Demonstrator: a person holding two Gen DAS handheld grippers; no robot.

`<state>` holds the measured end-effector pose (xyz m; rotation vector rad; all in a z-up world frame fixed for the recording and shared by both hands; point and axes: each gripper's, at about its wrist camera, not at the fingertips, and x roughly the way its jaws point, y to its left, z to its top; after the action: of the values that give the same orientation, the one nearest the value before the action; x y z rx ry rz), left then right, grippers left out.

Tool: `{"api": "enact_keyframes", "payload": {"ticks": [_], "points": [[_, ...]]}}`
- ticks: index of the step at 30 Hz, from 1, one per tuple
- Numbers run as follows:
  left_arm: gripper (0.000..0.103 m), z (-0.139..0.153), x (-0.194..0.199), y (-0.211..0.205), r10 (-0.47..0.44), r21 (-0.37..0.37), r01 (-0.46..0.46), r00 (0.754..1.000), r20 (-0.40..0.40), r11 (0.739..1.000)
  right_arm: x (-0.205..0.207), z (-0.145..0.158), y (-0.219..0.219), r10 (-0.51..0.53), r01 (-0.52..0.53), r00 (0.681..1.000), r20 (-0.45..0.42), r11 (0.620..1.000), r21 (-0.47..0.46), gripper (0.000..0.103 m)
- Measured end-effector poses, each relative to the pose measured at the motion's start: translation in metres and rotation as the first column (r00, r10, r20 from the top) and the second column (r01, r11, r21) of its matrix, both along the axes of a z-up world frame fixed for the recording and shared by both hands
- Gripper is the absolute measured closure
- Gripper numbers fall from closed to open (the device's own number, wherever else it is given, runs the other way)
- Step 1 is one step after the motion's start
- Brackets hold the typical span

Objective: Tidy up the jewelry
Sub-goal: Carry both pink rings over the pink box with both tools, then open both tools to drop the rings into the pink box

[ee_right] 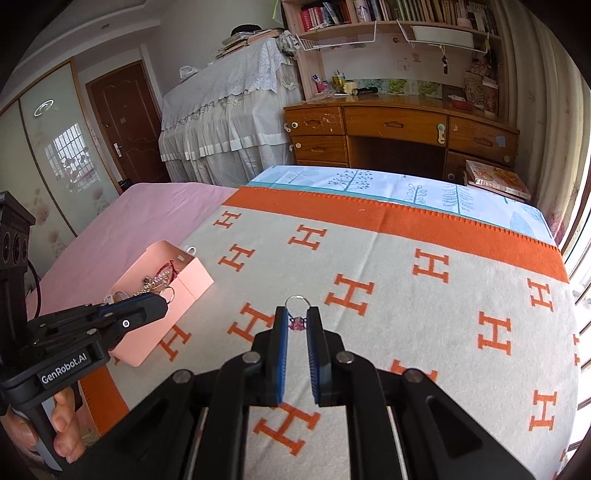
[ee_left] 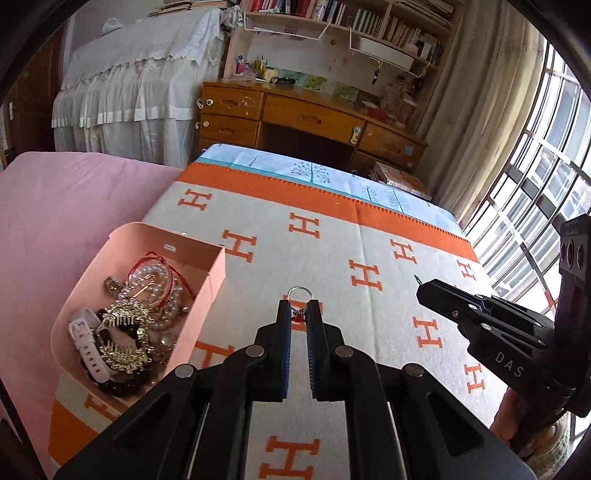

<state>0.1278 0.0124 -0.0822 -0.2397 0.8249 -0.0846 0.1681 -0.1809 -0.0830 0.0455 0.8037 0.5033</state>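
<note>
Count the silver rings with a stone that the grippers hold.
2: one silver ring with a red stone in the left gripper, one with a pink stone in the right gripper.

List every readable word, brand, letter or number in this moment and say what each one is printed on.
"DAS": white letters on the body of the right hand-held gripper, seen from the left wrist view.
"GenRobot.AI": label on the body of the left hand-held gripper, seen from the right wrist view.
"H": orange letter repeated across the grey blanket.
Book spines on the bookshelf: too small and blurred to read.
</note>
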Motion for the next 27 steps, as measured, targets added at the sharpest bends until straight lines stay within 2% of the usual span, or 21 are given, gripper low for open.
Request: {"api": "enact_keyframes", "payload": {"ticks": [5,9,13,16,20,27], "points": [[0.097,0.018,0.007,0.049,0.027,-0.057,-0.028,0.999,-0.019,0.998,-0.006,0.016,0.034,0.092,-0.091,0.996,-0.01,0.995,0.026,0.093],[0.097,0.027,0.019,0.092,0.02,-0.103,-0.03,0.995,-0.094,0.994,0.005,0.02,0.073,0.161,-0.157,0.985,-0.063,0.985,0.069,0.093],[0.097,0.026,0.028,0.124,0.038,-0.118,-0.053,0.991,-0.126,0.992,0.025,0.015,0.118,0.204,-0.191,0.97,-0.13,0.976,0.102,0.093],[0.097,0.019,0.03,0.138,0.03,-0.135,-0.049,0.99,-0.14,0.99,0.049,0.001,0.147,0.206,-0.181,0.955,-0.215,0.975,0.132,0.093],[0.097,0.005,0.029,0.143,-0.001,-0.147,-0.023,0.987,-0.163,0.989,0.073,-0.019,0.176,0.172,-0.141,0.938,-0.301,0.982,0.123,0.093],[0.097,-0.018,0.04,0.137,-0.068,-0.19,0.03,0.978,-0.196,0.981,0.088,-0.034,0.194,0.075,-0.065,0.925,-0.372,0.997,0.039,0.091]]}}
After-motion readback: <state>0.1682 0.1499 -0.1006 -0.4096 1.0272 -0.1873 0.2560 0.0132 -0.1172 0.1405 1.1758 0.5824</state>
